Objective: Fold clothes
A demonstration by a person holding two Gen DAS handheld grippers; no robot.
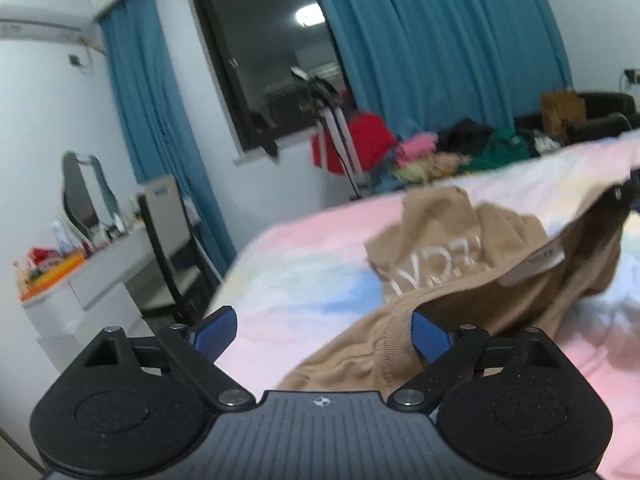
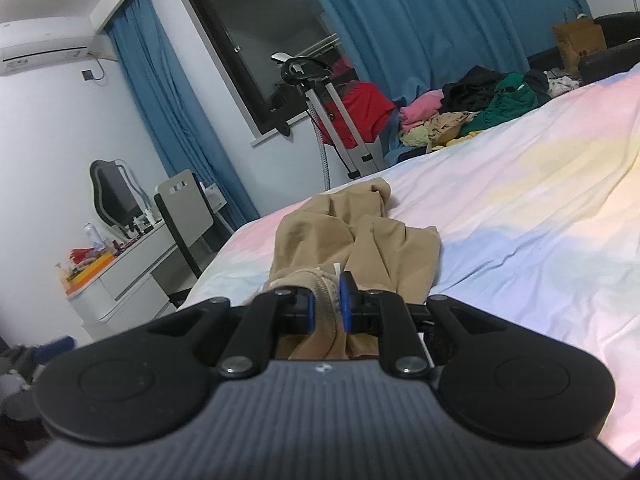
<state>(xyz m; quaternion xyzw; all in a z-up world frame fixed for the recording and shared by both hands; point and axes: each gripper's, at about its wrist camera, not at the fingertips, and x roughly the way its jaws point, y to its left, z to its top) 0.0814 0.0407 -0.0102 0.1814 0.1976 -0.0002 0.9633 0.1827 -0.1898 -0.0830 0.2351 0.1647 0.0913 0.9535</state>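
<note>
A tan garment (image 1: 460, 264) with white lettering lies bunched on the pastel bedsheet (image 1: 304, 264). In the left wrist view my left gripper (image 1: 324, 330) is open, its blue pads wide apart, with the garment's ribbed edge draped over the right pad (image 1: 430, 334). In the right wrist view my right gripper (image 2: 326, 306) is shut on the tan garment's (image 2: 360, 232) ribbed edge, and the cloth trails forward across the bedsheet (image 2: 520, 220). In the left wrist view the right gripper (image 1: 618, 196) shows dark at the far right, lifting the garment's edge.
A pile of mixed clothes (image 2: 472, 108) lies at the bed's far end, also in the left wrist view (image 1: 460, 152). A white desk (image 2: 120, 276) with clutter and a chair (image 2: 184, 216) stand left of the bed. A garment steamer stand (image 2: 340, 128) is by the window.
</note>
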